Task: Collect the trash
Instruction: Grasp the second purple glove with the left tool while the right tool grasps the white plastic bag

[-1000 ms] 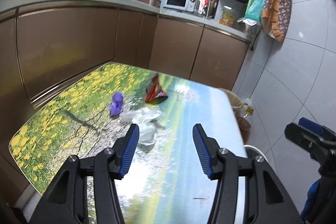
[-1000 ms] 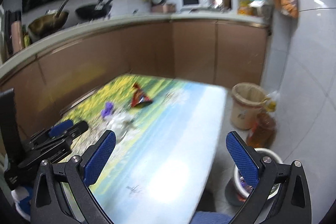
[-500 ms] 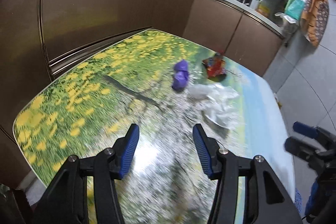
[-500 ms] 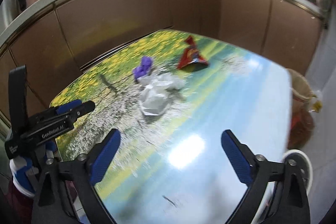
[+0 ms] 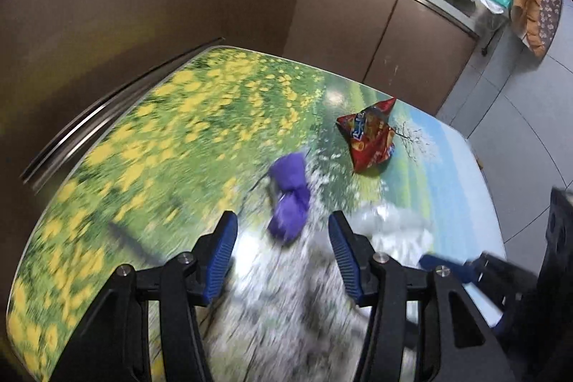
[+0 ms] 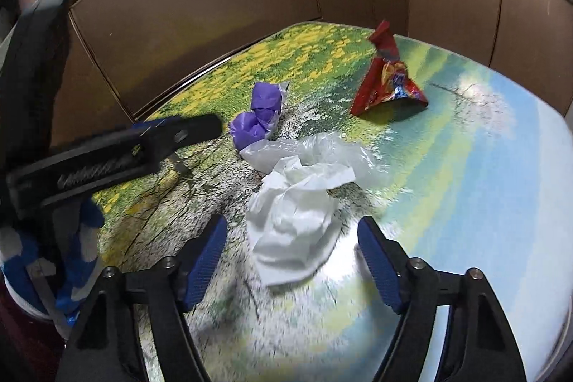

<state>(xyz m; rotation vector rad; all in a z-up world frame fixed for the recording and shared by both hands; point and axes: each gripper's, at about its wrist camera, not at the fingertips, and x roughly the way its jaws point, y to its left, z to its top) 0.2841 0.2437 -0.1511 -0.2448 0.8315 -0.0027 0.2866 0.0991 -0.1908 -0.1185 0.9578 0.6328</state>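
We hold our left gripper [image 5: 283, 240] spread over the flower-printed tabletop [image 5: 172, 131], its fingers to either side of the crumpled purple wrapper [image 5: 290, 199] without touching it. Our right gripper [image 6: 292, 251] has just been narrowing, yet its fingers still stand apart around the crumpled white tissue [image 6: 297, 221], not pressing it. A clear plastic bag [image 6: 322, 153] lies against the tissue, and the red snack packet [image 6: 386, 77] sits nearer the tabletop's far edge.
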